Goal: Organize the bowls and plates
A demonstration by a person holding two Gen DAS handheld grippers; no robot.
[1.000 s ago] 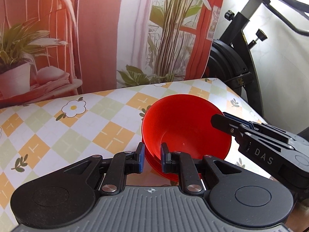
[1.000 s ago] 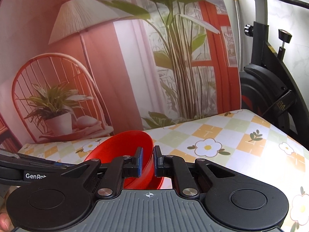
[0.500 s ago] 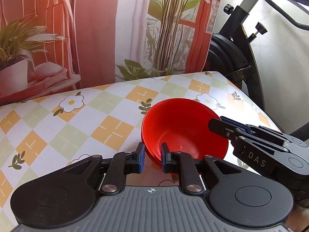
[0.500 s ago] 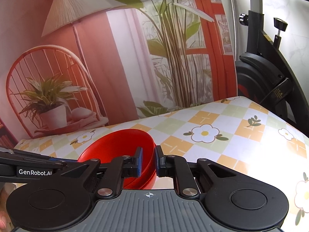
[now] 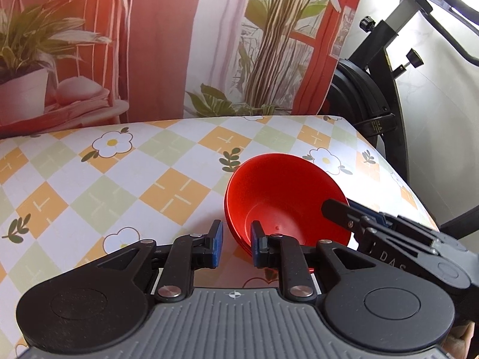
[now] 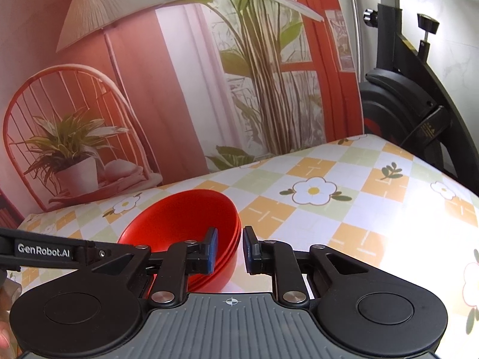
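Table (image 5: 125, 161) is standing under a glossy cloth (image 6: 374, 209) that is showing a check of orange, pale green and white squares, with white daisies and small leaf sprigs scattered over it. Strong light is glaring off the cloth to the right of the right jaws. Stack of red bowls (image 5: 281, 206) is sitting directly on the cloth, nested, several rims showing at the side. The stack's near rim is lying between the left jaws; likewise its right-hand rim is lying between the right jaws, neither pair touching it.
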